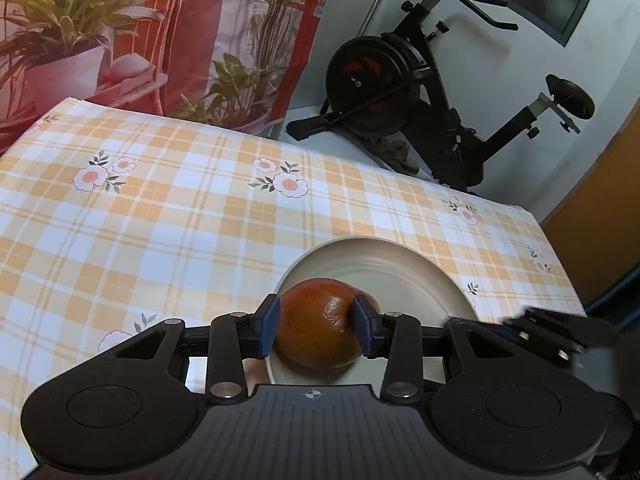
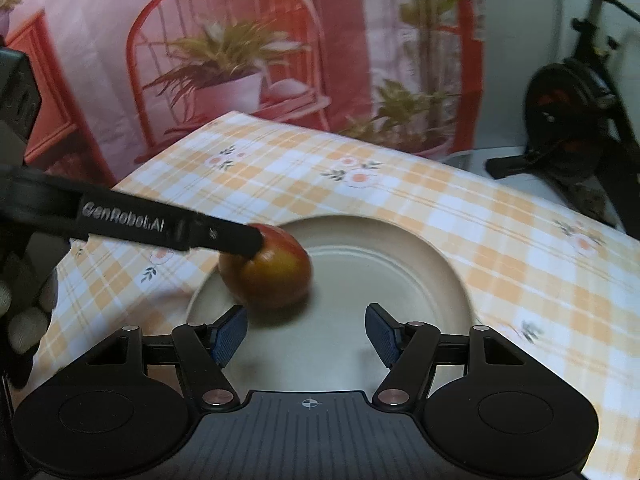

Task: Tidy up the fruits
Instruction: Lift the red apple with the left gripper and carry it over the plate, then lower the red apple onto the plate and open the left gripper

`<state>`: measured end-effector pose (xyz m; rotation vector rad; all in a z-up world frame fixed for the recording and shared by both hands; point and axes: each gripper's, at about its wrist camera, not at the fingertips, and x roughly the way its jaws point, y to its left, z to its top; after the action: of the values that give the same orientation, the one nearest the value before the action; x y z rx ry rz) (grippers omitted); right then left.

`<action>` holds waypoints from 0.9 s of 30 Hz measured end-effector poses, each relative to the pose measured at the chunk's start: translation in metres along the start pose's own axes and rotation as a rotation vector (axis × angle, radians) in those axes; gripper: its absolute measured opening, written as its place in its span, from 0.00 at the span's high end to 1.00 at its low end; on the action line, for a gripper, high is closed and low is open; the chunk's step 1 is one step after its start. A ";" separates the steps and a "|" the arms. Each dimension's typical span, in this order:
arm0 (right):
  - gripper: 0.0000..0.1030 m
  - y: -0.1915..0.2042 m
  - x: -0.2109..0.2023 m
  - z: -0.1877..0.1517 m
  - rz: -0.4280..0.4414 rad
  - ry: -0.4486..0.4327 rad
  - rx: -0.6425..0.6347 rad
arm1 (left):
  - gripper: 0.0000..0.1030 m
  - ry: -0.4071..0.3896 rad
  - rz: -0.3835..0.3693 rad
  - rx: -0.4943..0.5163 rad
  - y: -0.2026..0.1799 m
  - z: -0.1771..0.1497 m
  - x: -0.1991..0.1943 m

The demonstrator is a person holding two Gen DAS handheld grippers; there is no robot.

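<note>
Holding a red apple (image 1: 320,326) between its narrow jaws, the left gripper (image 1: 316,326) rests it on the plate's (image 1: 400,264) near-left part, while the right gripper (image 2: 306,334), jaws wide and empty, hovers just behind it.

apple (image 1: 318,328): red-orange, round | on cream plate (image 1: 404,268), left side

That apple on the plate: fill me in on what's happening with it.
A person is sorting fruit with two handheld grippers. The left gripper is shut on a red apple, which sits on or just above the near-left part of a cream plate on a checked tablecloth. The right gripper is open and empty, over the near part of the plate beside the apple.
</note>
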<state>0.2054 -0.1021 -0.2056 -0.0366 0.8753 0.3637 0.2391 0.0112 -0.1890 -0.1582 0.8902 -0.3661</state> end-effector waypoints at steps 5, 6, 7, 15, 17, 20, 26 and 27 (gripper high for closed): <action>0.40 -0.007 -0.030 -0.027 -0.043 -0.047 0.070 | 0.60 -0.003 0.004 0.024 -0.006 -0.005 -0.010; 0.40 -0.007 -0.034 -0.031 -0.048 -0.054 0.084 | 0.60 -0.004 0.004 0.028 -0.007 -0.007 -0.013; 0.40 -0.007 -0.038 -0.036 -0.055 -0.062 0.096 | 0.60 -0.006 0.004 0.031 -0.008 -0.008 -0.015; 0.41 0.010 -0.064 -0.068 -0.085 -0.091 0.134 | 0.60 -0.022 0.008 0.073 -0.017 -0.022 -0.042; 0.41 0.010 -0.071 -0.072 -0.088 -0.105 0.154 | 0.60 -0.029 0.010 0.086 -0.020 -0.026 -0.049; 0.41 0.011 -0.078 -0.075 -0.097 -0.119 0.176 | 0.60 -0.038 0.031 0.104 -0.022 -0.032 -0.060; 0.41 0.018 -0.086 -0.082 -0.102 -0.122 0.178 | 0.60 -0.070 0.061 0.117 -0.026 -0.047 -0.081; 0.41 0.019 -0.087 -0.083 -0.103 -0.122 0.177 | 0.60 -0.074 0.065 0.119 -0.027 -0.049 -0.083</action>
<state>0.0874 -0.1248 -0.1912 0.1031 0.7786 0.1893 0.1467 0.0186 -0.1511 -0.0329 0.7964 -0.3494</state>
